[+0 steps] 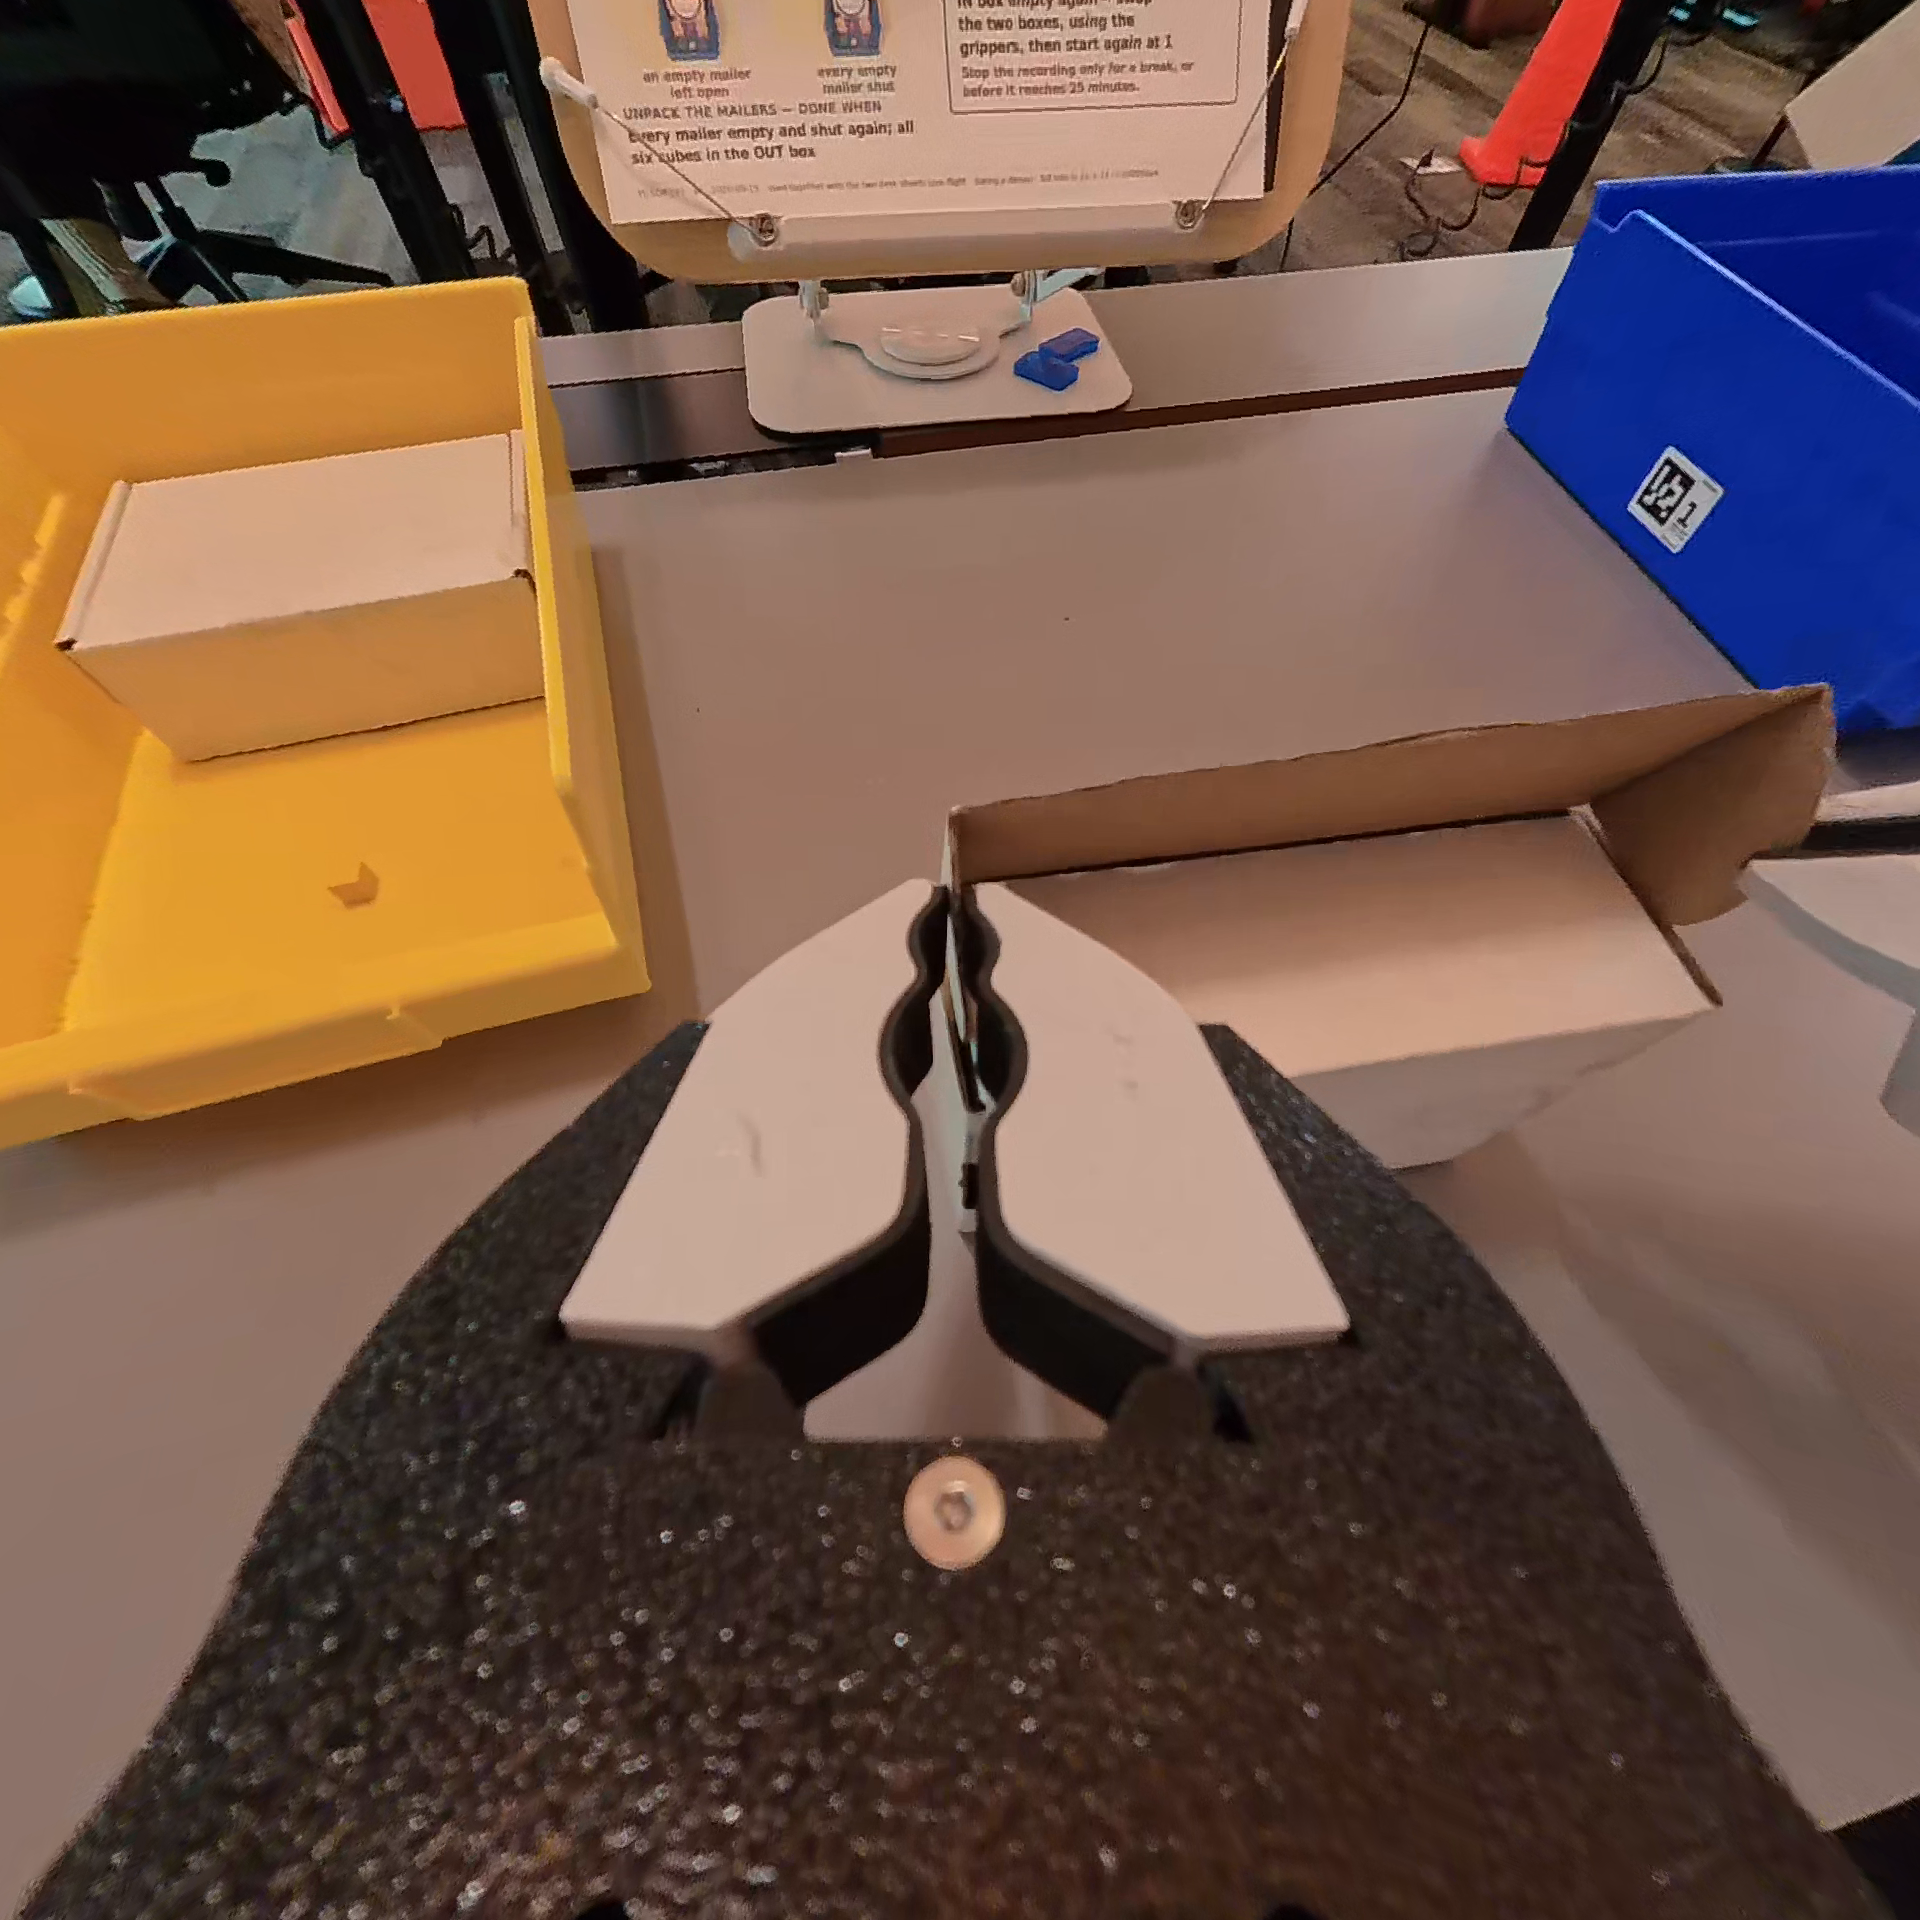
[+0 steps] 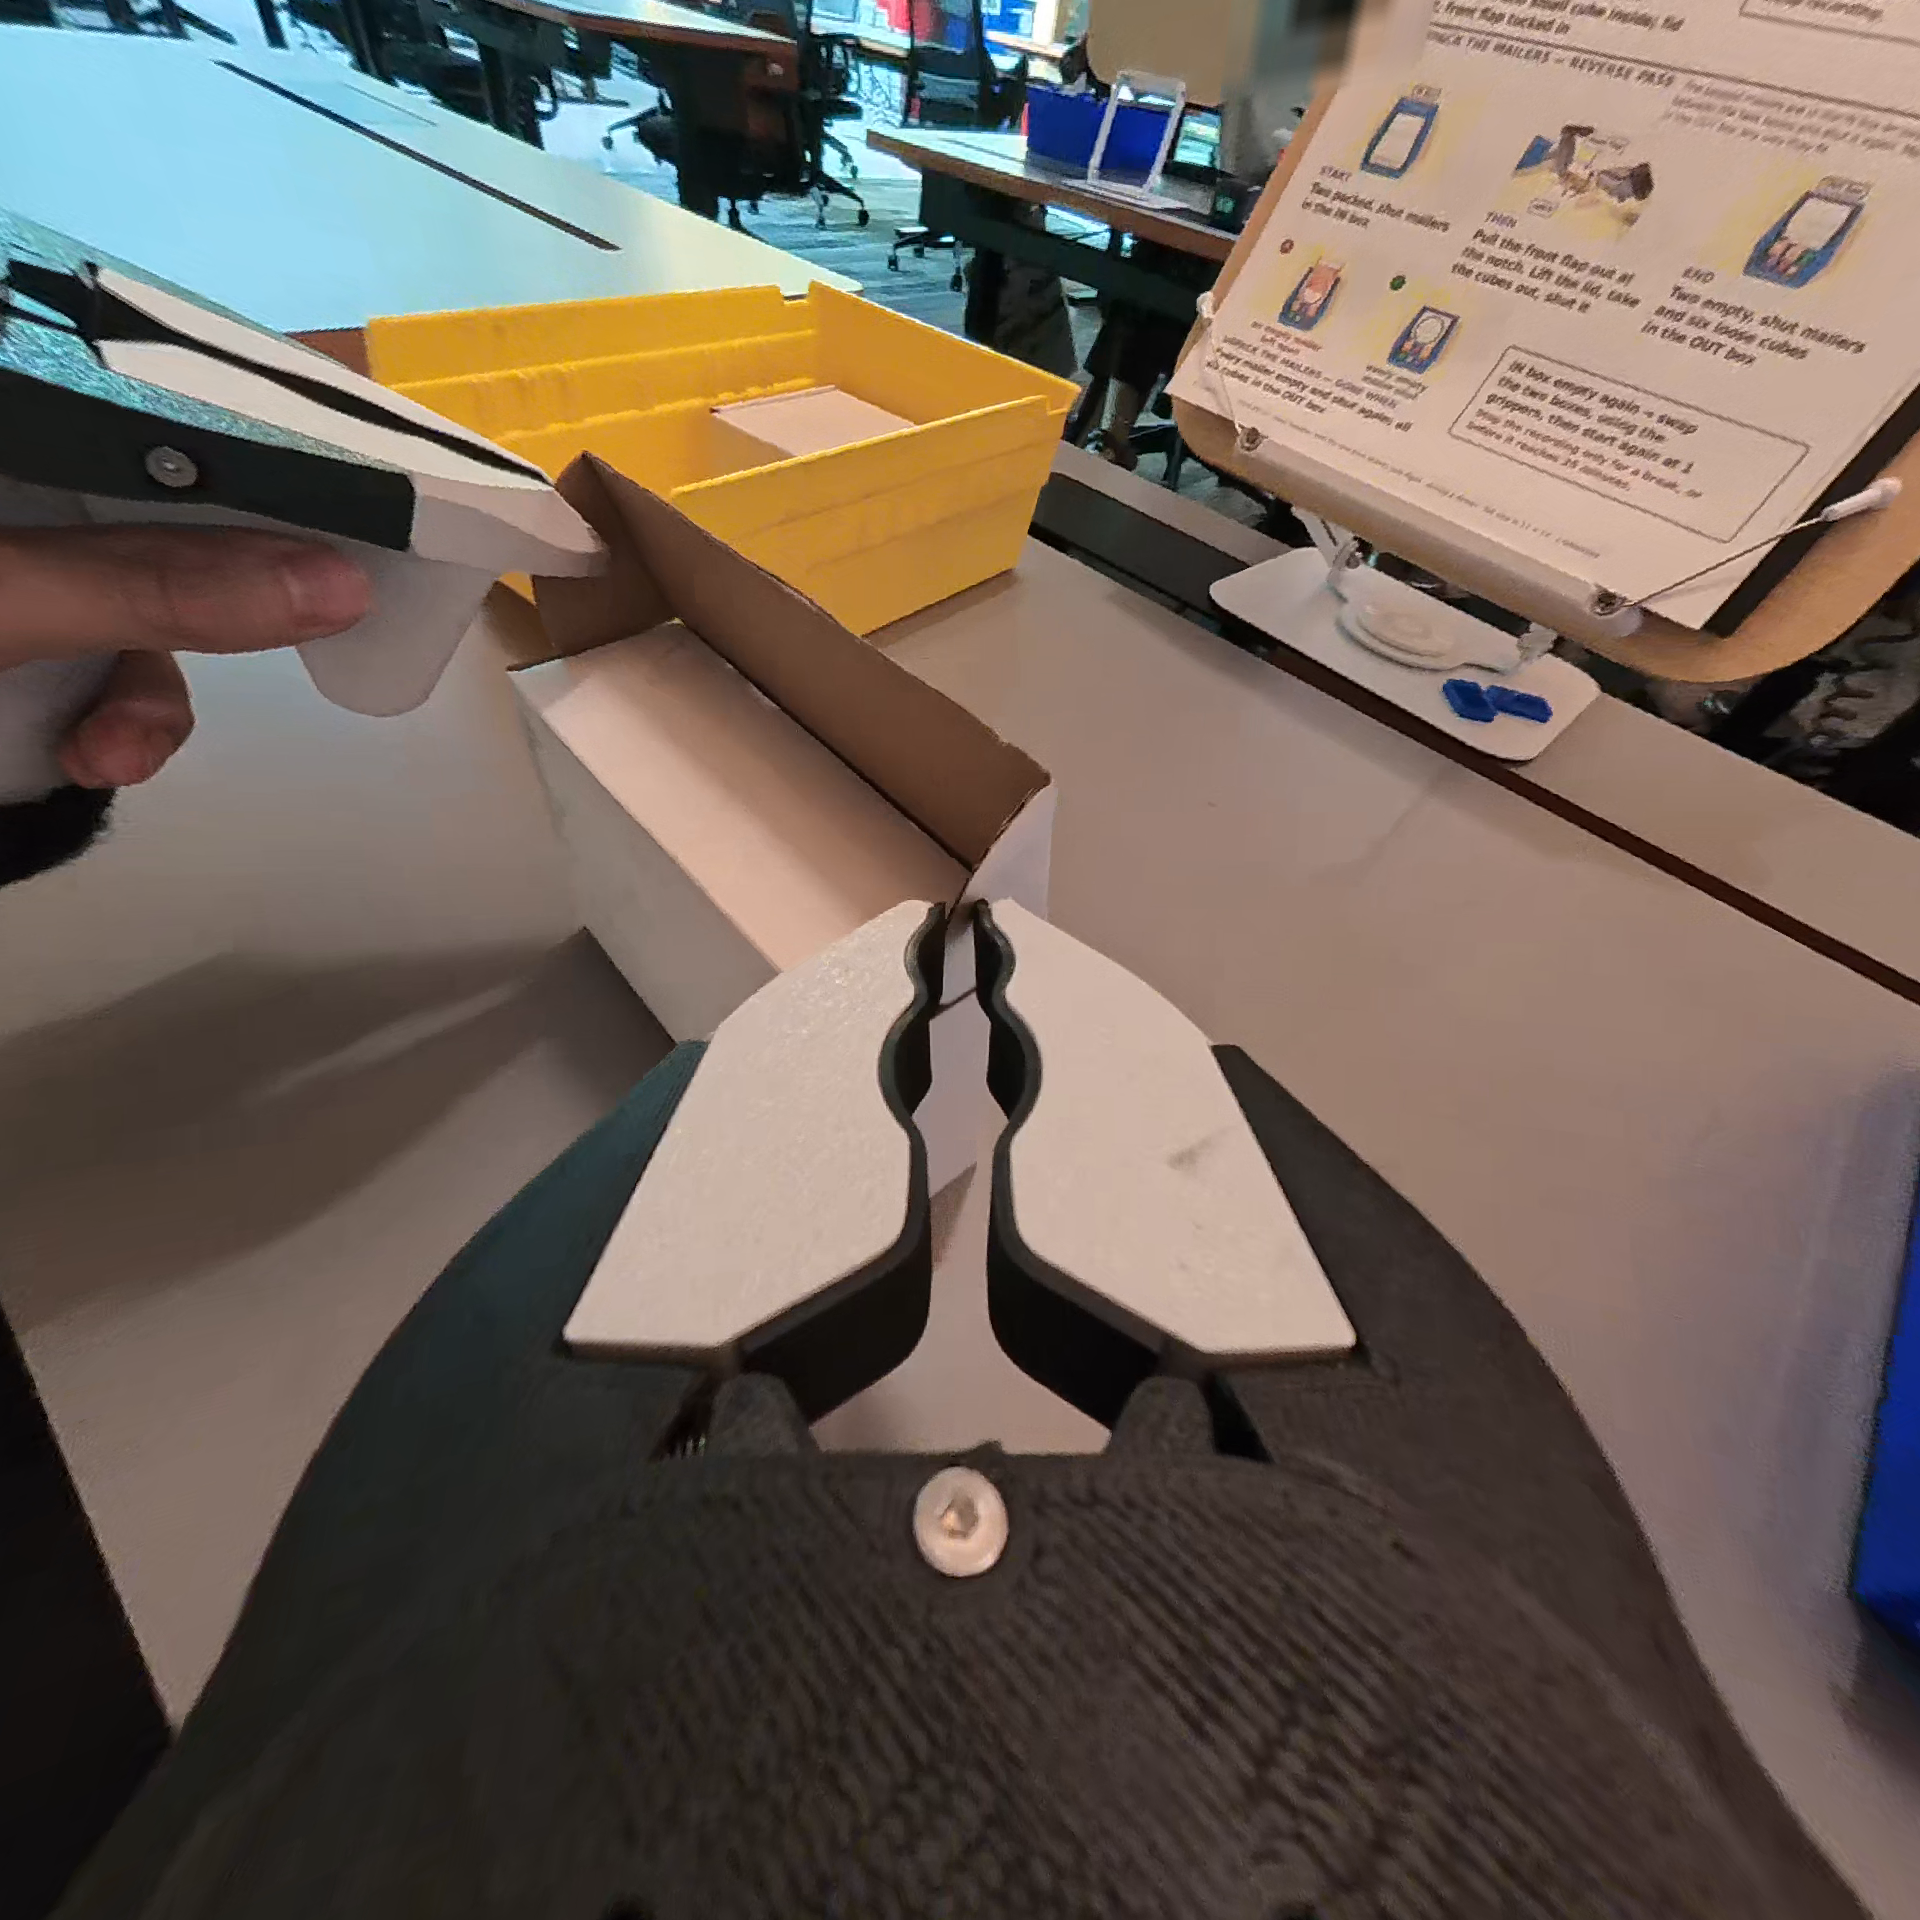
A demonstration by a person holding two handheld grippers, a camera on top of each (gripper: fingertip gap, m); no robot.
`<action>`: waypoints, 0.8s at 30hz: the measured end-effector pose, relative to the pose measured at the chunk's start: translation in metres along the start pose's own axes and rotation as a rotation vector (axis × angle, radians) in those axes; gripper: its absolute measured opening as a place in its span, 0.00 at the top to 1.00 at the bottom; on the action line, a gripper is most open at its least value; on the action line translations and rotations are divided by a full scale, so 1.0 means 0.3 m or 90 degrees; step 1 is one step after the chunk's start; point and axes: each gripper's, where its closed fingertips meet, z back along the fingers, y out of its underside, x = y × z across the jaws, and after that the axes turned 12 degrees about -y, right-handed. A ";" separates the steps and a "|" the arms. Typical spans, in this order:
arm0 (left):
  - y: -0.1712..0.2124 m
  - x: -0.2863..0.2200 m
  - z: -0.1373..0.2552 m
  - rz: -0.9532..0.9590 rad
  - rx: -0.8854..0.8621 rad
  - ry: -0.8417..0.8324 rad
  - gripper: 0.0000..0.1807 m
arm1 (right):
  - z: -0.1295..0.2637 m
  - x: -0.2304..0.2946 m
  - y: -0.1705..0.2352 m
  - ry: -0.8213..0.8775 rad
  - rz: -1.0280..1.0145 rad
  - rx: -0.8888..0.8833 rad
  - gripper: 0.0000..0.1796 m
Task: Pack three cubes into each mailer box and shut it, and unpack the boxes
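Left gripper (image 1: 958, 914) is pinched down on the left side flap of the mailer box (image 1: 1351, 977), a thin card edge running between its fingers; the box sits on the grey table (image 1: 1039, 644) right of centre, lid lying over the body with the front flap (image 1: 1351, 790) standing up along the far edge. A second, shut mailer (image 1: 312, 592) rests in the yellow bin (image 1: 312, 935) on the left, the blue bin (image 1: 1714, 468) far right. Right wrist view: right gripper (image 2: 961, 920) is clamped on the opposite side flap at the box's near corner, the left one visible at the far end (a hand (image 2: 156, 613) behind it). No cubes visible, so I can't tell pack from unpack. Step looks like flap handling at both ends. To do it well: move both ends together, keep flaps square to the walls, avoid twisting; thin card creases easily, and the light box will skate if pulled sideways.
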 end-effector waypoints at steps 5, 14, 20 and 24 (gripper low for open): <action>0.050 -0.002 -0.001 -0.039 -0.002 -0.013 0.99 | -0.012 0.017 0.060 0.012 0.021 0.028 0.98; 0.063 -0.006 0.012 -0.039 -0.037 -0.020 0.99 | 0.108 -0.016 -0.180 0.091 0.134 -0.094 0.99; 0.077 -0.024 0.015 -0.056 -0.039 -0.009 0.98 | -0.017 -0.043 -0.077 0.117 0.342 0.115 1.00; 0.076 -0.014 0.038 -0.103 -0.075 0.023 0.92 | -0.029 -0.042 -0.052 0.137 0.321 0.127 1.00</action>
